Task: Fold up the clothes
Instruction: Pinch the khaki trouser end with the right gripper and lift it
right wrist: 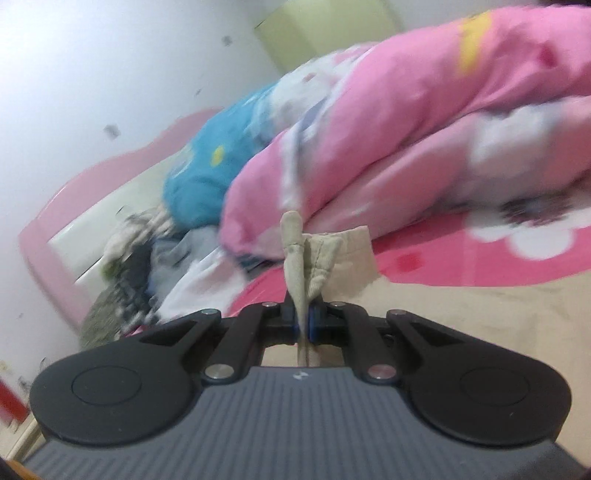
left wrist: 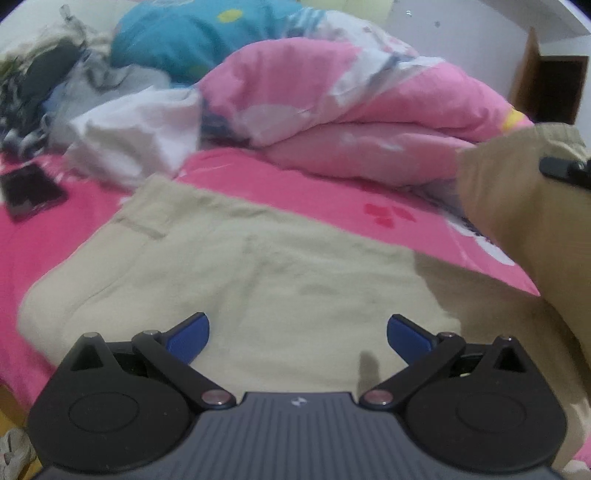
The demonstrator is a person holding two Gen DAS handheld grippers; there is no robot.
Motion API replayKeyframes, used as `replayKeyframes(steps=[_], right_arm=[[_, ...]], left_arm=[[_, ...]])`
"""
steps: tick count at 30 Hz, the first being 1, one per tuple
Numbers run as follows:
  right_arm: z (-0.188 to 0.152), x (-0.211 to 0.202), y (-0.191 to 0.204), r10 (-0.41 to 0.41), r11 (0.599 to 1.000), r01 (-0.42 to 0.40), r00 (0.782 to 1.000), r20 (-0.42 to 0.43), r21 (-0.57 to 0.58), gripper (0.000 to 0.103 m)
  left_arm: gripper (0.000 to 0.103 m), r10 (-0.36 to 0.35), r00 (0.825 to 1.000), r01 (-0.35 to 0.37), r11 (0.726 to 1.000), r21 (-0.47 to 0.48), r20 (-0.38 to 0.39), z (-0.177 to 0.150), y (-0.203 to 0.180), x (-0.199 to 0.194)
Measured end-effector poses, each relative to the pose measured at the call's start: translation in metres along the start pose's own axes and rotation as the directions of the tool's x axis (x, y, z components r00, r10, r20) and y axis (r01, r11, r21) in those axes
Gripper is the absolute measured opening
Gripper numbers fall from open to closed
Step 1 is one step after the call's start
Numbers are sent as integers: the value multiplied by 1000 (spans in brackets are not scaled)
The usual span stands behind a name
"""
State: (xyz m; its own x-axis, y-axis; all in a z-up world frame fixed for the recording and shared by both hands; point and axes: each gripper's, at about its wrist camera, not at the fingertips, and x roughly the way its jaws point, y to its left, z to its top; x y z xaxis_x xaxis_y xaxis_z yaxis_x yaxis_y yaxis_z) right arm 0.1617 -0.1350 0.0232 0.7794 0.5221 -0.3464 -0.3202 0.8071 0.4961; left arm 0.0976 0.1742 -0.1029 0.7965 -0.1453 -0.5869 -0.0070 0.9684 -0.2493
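Note:
A pair of beige trousers [left wrist: 240, 280] lies spread on the pink bed sheet [left wrist: 55, 251]. My left gripper [left wrist: 297, 338] hovers just above the cloth, open, with nothing between its blue pads. At the right edge of the left wrist view one end of the trousers [left wrist: 517, 206] is lifted off the bed, with a black part of the right gripper beside it. In the right wrist view my right gripper [right wrist: 304, 325] is shut on a bunched beige fold [right wrist: 295, 258] of the trousers, which sticks up between the pads.
A rolled pink duvet [left wrist: 351, 110] fills the back of the bed, with a teal pillow [left wrist: 192, 33] behind. White cloth [left wrist: 136, 140] and a heap of dark clothes [left wrist: 33, 88] lie at the left. A dark phone [left wrist: 31, 192] rests on the sheet.

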Motion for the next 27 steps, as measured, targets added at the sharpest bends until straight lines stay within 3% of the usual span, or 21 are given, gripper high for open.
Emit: replayKeyframes(steps=[9, 14, 19, 23, 27], right_arm=[[-28, 73, 76, 141, 985, -154, 977, -158, -75, 3], [-41, 103, 117, 181, 964, -216, 961, -207, -157, 3], [-68, 126, 160, 179, 914, -260, 947, -265, -311, 3], [-100, 141, 183, 142, 867, -275, 936, -323, -416, 3], [-132, 149, 199, 81, 808, -265, 935, -346, -526, 3]], left_arm=[[102, -76, 987, 90, 991, -102, 138, 0, 48, -45], [99, -37, 979, 68, 986, -151, 198, -4, 80, -73], [88, 33, 980, 13, 974, -226, 197, -17, 114, -92], [79, 91, 974, -17, 943, -332, 209, -26, 146, -106], [70, 80, 964, 43, 893, -447, 252, -28, 172, -118]])
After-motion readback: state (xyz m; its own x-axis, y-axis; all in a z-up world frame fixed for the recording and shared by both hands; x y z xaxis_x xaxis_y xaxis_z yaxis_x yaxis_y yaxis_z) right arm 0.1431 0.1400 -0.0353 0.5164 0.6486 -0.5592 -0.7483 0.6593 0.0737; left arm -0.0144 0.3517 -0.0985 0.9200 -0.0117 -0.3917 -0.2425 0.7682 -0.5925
